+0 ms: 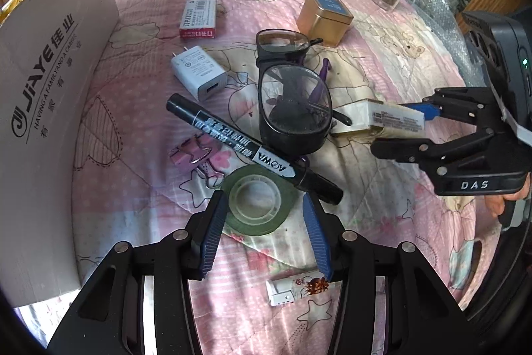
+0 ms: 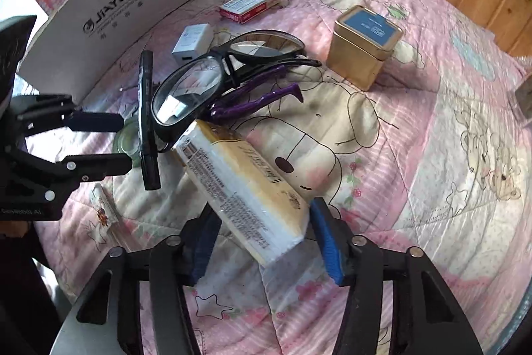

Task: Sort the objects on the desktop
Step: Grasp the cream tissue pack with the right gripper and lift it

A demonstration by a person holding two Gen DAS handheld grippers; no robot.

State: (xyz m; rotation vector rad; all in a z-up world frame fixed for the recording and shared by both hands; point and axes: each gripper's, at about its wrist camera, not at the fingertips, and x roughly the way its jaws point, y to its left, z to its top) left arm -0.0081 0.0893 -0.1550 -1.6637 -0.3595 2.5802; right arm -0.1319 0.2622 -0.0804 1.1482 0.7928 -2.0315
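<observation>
Left claw (image 1: pixel 262 233): nearest the left wrist camera, pointing steeply down; jaws spread wide, nothing gripped.
Tape roll (image 1: pixel 259 203): green, lying flat on the quilt (image 1: pixel 365 215) between the left claw's blue pads (image 1: pixel 211 238); whether either pad touches it cannot be told.
Marker pen (image 1: pixel 252 148): black, just beyond the tape roll, lying diagonally, its thick end over the roll's far rim.
Binder clip (image 1: pixel 193 155): pink, ahead and to the left of the left claw, beside the marker pen.
Lighter (image 1: pixel 299 286): white, printed, under the left claw's right finger.
Right claw (image 2: pixel 266 238): jaws partly open, straddling the near end of the tissue pack (image 2: pixel 242 185); the right pad lies against the pack's edge, but a grip cannot be confirmed.
Tissue pack: white and yellow, running away from the right claw toward the glasses.
Glasses (image 2: pixel 206 82): two pairs, black-framed and purple-armed, overlapping, beyond the tissue pack.
Charger (image 1: pixel 199 74): white, beyond the marker pen.
Gold tin (image 2: pixel 365 45): blue lid, far right of the right claw.
Red-and-white box (image 1: pixel 199 19): farthest ahead of the left claw.
Cardboard box (image 1: pixel 50 122): upright wall far left of the left claw.
</observation>
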